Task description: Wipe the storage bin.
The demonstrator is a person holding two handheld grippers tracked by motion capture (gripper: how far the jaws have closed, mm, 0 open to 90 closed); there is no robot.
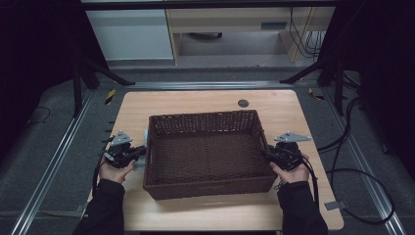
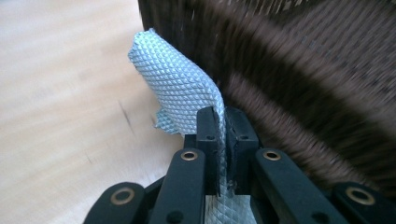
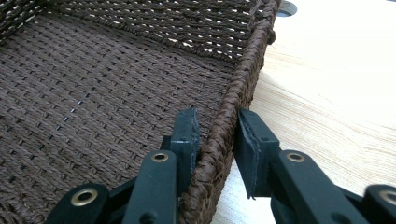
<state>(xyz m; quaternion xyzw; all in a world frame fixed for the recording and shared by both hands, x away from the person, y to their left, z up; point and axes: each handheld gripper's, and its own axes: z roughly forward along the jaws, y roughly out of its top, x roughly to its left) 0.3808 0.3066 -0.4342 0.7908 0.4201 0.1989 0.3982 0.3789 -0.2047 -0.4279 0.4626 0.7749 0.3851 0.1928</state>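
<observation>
Left gripper (image 2: 223, 140): its jaws are pressed together on a thin blue-grey textured cloth (image 2: 180, 91), which rises from between the fingertips and folds over just beside the outer left wall of the brown woven basket (image 1: 205, 149); that wall stands immediately beyond and to the right of the fingers in the left gripper view. Right gripper (image 3: 218, 135): its jaws straddle the basket's right rim, one finger (image 3: 186, 135) inside against the weave and the other outside, seemingly a little off it. Beyond both pairs of fingers the basket sits on the light wooden table (image 1: 284, 105).
</observation>
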